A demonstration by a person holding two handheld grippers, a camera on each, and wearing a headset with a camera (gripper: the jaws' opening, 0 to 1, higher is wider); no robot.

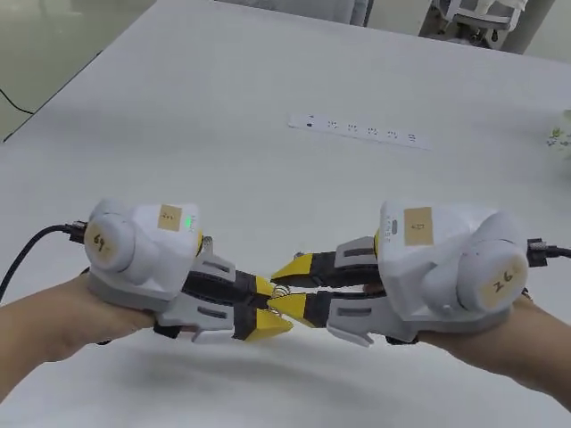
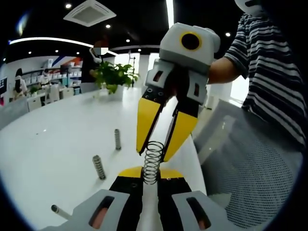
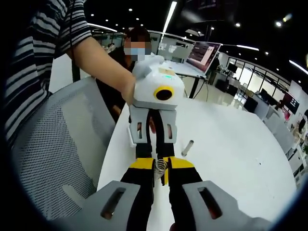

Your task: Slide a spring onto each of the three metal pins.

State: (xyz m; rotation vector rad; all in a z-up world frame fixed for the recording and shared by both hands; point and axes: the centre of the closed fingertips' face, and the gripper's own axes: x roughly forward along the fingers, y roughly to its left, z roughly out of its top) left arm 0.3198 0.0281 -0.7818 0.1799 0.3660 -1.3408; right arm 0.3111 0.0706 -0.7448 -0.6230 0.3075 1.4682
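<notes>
A small steel spring (image 1: 280,292) hangs in the air between the two grippers, above the near part of the white table (image 1: 268,134). My left gripper (image 1: 266,306) is shut on the spring's (image 2: 152,161) lower end. My right gripper (image 2: 154,151) faces it, open, its yellow fingertips (image 2: 144,120) straddling the free end. In the right gripper view the spring (image 3: 160,169) sits between that gripper's (image 3: 161,166) tips. On the table stand two pins wearing springs (image 2: 98,167) (image 2: 117,139), and a bare pin (image 2: 57,210).
A white power strip (image 1: 357,130) lies further back on the table. A mesh chair (image 2: 250,159) stands at the table's near edge. A potted plant (image 2: 113,74) sits at the far end. Another person (image 3: 139,36) is behind the left gripper.
</notes>
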